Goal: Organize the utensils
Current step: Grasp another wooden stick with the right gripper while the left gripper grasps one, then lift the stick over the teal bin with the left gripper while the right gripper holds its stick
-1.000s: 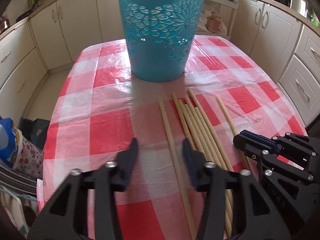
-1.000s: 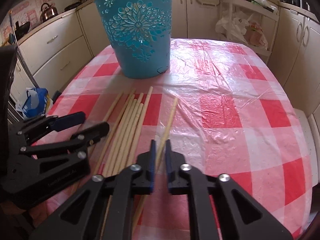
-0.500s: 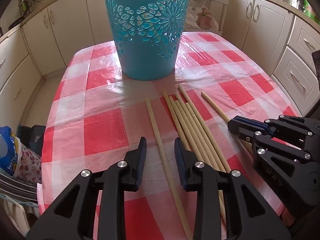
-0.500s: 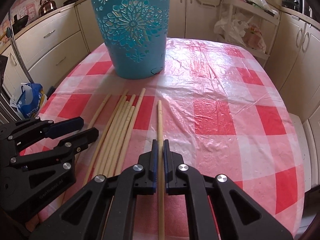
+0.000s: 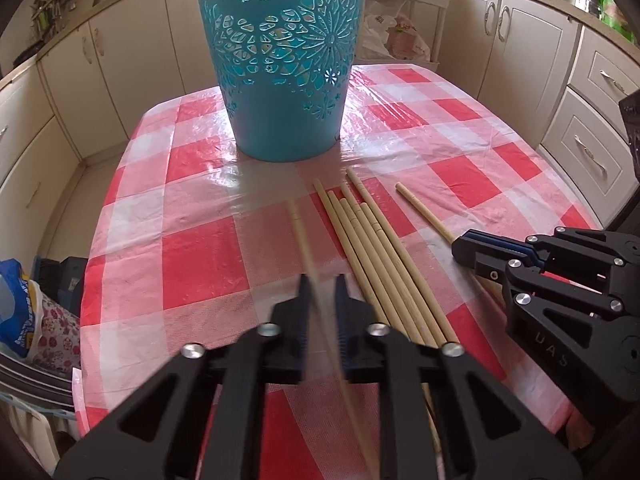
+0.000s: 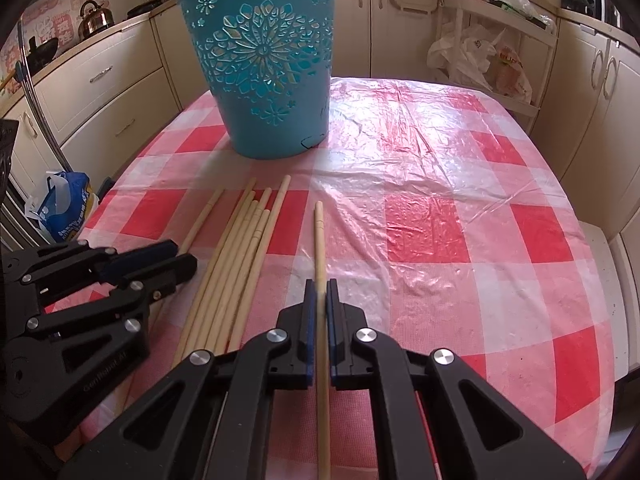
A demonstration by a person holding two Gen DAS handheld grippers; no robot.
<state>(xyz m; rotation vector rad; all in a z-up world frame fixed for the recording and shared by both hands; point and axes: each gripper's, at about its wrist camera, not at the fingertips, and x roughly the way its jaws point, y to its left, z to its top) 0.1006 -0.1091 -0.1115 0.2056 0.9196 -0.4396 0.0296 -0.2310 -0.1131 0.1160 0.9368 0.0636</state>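
Observation:
A teal cut-out basket (image 5: 280,80) stands upright at the far middle of the checked table. Several wooden chopsticks (image 5: 360,232) lie in a loose bundle in front of it. My left gripper (image 5: 322,280) is closing its jaws on the leftmost single chopstick (image 5: 298,224), which runs between the blurred pads. My right gripper (image 6: 319,284) is shut on another single chopstick (image 6: 319,232), which points straight ahead toward the basket. In the left wrist view that right gripper (image 5: 464,248) sits to the right of the bundle. The right wrist view has the left gripper (image 6: 182,256) low at the left.
A red and white checked tablecloth (image 5: 200,260) under clear plastic covers the table. Cream kitchen cabinets (image 5: 100,60) ring the room. A blue bag (image 6: 66,204) sits on the floor at the left. Plastic bags (image 6: 480,56) hang on a rack behind the table.
The left jaws have closed from wide open onto the leftmost chopstick. The right gripper's chopstick swung from a slant to straight ahead. Both hands otherwise stayed put.

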